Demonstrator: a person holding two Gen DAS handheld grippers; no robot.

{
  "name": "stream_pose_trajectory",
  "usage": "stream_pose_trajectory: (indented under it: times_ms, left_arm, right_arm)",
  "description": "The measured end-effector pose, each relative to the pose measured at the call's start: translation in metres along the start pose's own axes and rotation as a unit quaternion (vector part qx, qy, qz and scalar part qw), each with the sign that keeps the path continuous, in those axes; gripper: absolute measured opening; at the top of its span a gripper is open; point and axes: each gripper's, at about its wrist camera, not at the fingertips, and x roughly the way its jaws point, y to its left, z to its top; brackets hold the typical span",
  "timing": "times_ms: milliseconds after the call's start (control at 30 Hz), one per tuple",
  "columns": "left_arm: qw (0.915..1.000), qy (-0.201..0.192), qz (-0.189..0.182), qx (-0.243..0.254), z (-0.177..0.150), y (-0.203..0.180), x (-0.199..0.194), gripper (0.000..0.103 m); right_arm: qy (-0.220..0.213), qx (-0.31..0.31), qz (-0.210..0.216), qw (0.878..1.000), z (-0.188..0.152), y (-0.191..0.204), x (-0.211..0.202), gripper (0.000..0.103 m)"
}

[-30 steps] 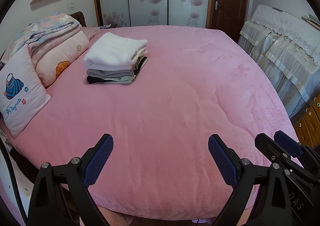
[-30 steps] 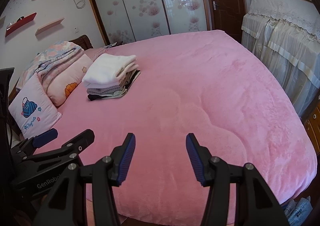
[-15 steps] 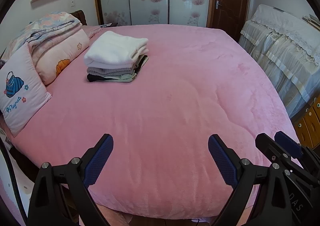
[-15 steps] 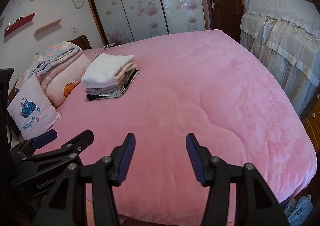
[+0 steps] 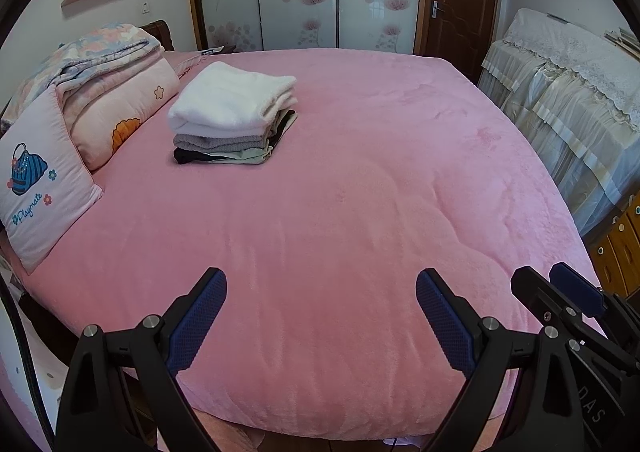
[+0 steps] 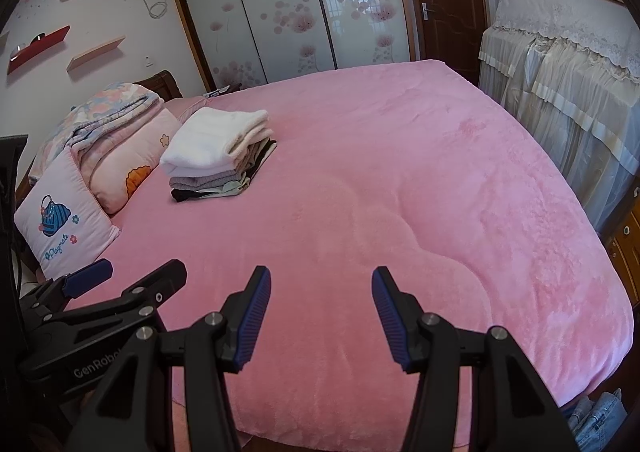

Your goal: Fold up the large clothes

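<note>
Both views creep slightly forward; left tongs (image 5: 322,306) and right tongs (image 6: 322,302) gape empty, folded stack (image 5: 234,118) squared on bed (image 5: 360,192); nothing flat left to fold.

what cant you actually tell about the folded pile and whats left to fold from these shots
- Folded stack: number of garments under the white top piece, both views; layers overlap, too small.
- Denim item: right wrist view, cut off by the frame edge and bed.
- Floor beside the bed: hidden by both open grippers' bodies.
</note>
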Motion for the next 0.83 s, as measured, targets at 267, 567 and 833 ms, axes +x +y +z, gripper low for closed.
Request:
stream_pose_trajectory:
  times_ms: [267,567,833]
  left_arm:
    - [1.0,0.005,-0.003,-0.002,0.002,0.002,0.006,0.094]
    - [1.0,0.01,-0.002,0.0,0.001,-0.001,0.011,0.094]
    - [0.9998,0.02,-0.004,-0.001,0.001,-0.003,0.015,0.094]
  right_arm:
    - [0.003,0.0,-0.002,1.0,0.0,0.001,0.005,0.053]
    - [0.005,0.001,-0.002,1.0,-0.002,-0.001,0.008,0.053]
    - [0.01,-0.001,-0.004,1.0,-0.005,-0.003,0.012,0.053]
